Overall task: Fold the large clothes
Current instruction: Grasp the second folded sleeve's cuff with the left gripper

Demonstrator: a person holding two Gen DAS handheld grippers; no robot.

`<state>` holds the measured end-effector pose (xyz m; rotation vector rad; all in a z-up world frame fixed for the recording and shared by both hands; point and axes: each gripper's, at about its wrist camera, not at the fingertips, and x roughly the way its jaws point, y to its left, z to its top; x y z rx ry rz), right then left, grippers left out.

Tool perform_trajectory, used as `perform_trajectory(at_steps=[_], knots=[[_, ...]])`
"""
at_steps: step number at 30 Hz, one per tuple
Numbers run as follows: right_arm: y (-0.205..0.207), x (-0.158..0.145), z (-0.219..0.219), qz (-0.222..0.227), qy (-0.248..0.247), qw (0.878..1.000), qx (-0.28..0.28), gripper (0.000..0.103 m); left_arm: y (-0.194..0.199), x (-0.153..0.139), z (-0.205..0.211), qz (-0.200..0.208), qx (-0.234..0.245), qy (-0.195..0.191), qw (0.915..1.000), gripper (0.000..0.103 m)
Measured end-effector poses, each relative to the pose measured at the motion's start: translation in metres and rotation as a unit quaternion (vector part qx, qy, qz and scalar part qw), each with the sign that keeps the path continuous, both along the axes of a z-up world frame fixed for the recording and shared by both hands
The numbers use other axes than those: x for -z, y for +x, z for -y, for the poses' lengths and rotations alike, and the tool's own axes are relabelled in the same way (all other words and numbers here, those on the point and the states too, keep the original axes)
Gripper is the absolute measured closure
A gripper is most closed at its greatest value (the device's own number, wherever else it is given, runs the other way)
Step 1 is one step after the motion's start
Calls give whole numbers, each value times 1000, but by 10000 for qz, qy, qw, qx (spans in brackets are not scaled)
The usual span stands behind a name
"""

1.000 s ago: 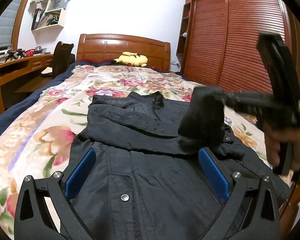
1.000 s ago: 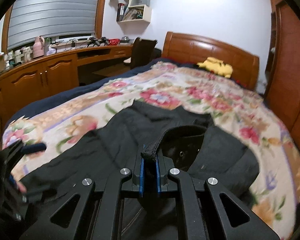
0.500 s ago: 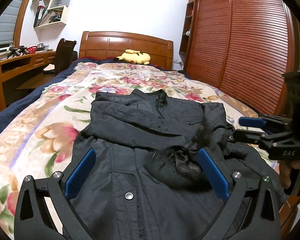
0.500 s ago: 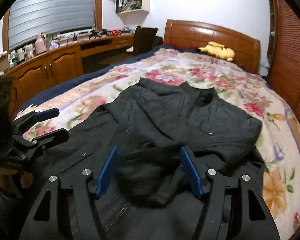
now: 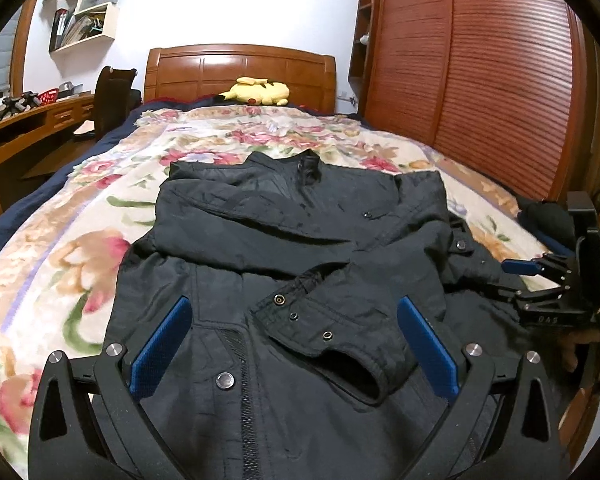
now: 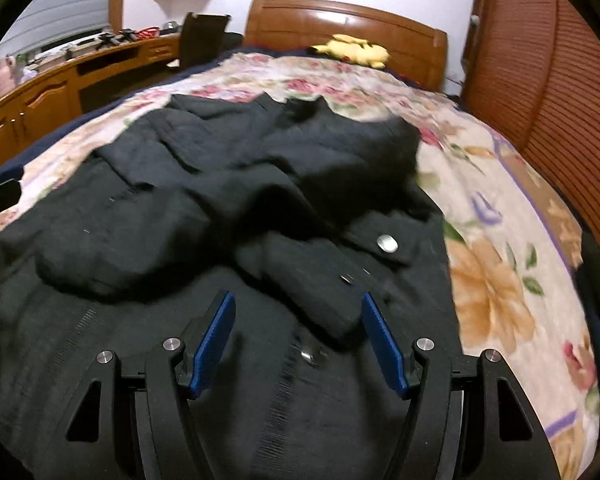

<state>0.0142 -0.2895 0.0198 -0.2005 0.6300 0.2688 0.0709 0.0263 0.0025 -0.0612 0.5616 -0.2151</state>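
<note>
A black jacket [image 5: 284, 280] is spread front-up along the middle of the bed [image 5: 80, 248], collar toward the headboard [image 5: 240, 68]. At the jacket's left edge the left gripper [image 5: 296, 340] is held with jaws wide apart and nothing between the pads. Over the jacket's front a sleeve [image 5: 332, 320] is laid crosswise, its cuff lying between those pads but untouched. At the jacket's right edge the right gripper [image 6: 296, 344] is likewise spread and empty, hovering above the cloth; this view is blurred, so finer detail cannot be told.

The sleeve-folding step appears to be in hand: both sleeves seem to be laid inward across the chest. Next, the hem is probably to be gripped at both lower corners and carried up toward the collar, which calls for both jaws to be lowered and closed on the fabric. The bulky cuff may spring back out.

Left of the jacket a desk [image 5: 24, 120] and chair [image 5: 112, 100] are seen, well apart. Beyond the collar a yellow plush [image 5: 260, 92] rests by the headboard. Right of the jacket a wardrobe [image 5: 480, 92] stands; nothing is seen blocking the fold
</note>
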Motion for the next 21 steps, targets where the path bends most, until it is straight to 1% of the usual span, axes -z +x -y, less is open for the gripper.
perform_trajectory(at_steps=[2, 4, 7, 10, 12, 13, 14, 15, 17, 19, 21], knots=[[10, -3, 3, -82, 70, 9999, 39, 35, 1, 2, 3, -34, 20, 35, 10000, 0], [15, 3, 5, -185, 158, 9997, 76, 35, 3, 5, 7, -98, 31, 90, 9999, 0], [26, 15, 1, -482, 260, 9985, 90, 35, 6, 11, 11, -231, 55, 173, 9996, 0], [33, 16, -3, -458, 302, 9985, 77, 35, 12, 15, 15, -414, 173, 156, 9989, 0], [35, 17, -7, -478, 298, 9984, 49, 35, 15, 18, 17, -546, 206, 189, 9981, 3], [36, 18, -6, -495, 320, 9983, 40, 35, 16, 19, 19, -591, 223, 205, 9978, 9], [37, 18, -6, -512, 351, 9981, 33, 35, 17, 22, 21, -684, 280, 200, 9971, 17], [39, 18, -6, -525, 384, 9979, 28, 35, 19, 25, 23, -809, 354, 173, 9959, 21], [39, 19, -6, -521, 444, 9976, 28, 35, 21, 31, 29, -978, 463, 180, 9940, 31], [41, 19, -7, -494, 460, 9977, 34, 35, 22, 36, 35, -1102, 544, 242, 9921, 37], [42, 20, -9, -448, 434, 9980, 48, 35, 21, 39, 41, -1218, 529, 348, 9905, 40]])
